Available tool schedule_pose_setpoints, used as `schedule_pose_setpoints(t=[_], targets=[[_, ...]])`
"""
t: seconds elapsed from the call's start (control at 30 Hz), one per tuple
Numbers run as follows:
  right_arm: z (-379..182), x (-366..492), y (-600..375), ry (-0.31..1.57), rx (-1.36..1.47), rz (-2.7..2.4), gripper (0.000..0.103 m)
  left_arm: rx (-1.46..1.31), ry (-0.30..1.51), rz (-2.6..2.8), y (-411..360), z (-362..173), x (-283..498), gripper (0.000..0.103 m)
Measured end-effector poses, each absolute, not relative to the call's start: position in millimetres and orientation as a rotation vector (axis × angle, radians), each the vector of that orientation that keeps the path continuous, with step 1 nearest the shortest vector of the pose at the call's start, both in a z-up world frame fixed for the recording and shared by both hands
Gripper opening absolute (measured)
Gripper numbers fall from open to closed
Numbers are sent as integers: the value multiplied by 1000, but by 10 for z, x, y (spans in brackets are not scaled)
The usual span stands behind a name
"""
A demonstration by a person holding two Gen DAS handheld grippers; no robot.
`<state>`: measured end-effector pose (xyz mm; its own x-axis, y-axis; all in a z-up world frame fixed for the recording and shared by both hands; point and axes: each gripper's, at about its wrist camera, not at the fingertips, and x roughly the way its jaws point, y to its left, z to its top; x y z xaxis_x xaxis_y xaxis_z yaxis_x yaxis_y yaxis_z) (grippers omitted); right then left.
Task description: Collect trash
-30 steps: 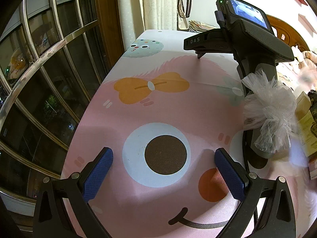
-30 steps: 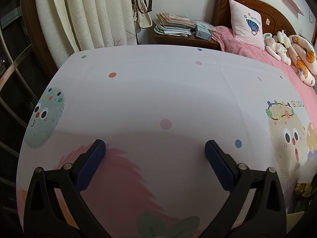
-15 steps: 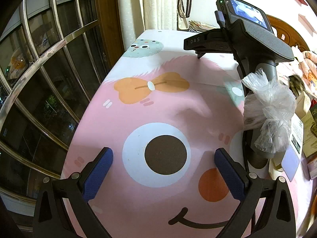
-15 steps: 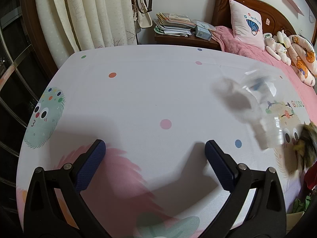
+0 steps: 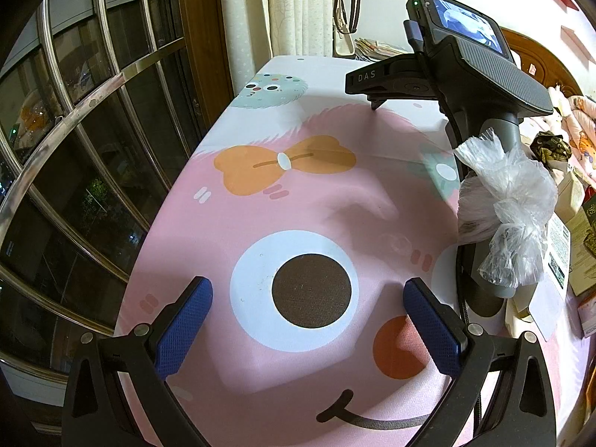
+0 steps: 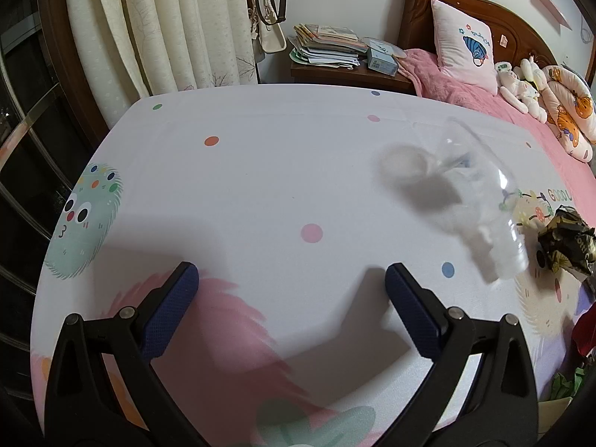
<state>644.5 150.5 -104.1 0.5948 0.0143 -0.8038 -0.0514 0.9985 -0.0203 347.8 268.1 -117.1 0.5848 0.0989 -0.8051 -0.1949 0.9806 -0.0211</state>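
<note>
Several bits of trash sit off to the right of both tools: a crumpled clear plastic bag (image 5: 503, 208), which the left view shows close against the handle of the right tool (image 6: 290, 290); a blurred clear bottle-like shape (image 6: 480, 201), whether lying or in mid-air I cannot tell; and a dark crumpled wrapper (image 6: 566, 240) just beyond it near the table's right side. Both tools have their blue pads spread wide with nothing between them; the left tool (image 5: 309, 320) hangs over the big cartoon eye on the table (image 5: 260, 201). A good pickup probably means swinging the right tool over the wrapper or bottle, coming down with one pad on each side, and closing on the bulk rather than a loose flap. The middle of the table gives open room; the left edge drops beside a metal window railing (image 5: 74, 111), and boxes (image 5: 581, 246) crowd the right edge, so approach from the centre.
</note>
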Motion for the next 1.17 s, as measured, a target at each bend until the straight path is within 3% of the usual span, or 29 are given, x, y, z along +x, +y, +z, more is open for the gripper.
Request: schedule_pose_setpoints(t=[1.17], targets=[[-1020,6386,1461,933,-42,38,100,-118,932,181,2695,-1166,3491,102]])
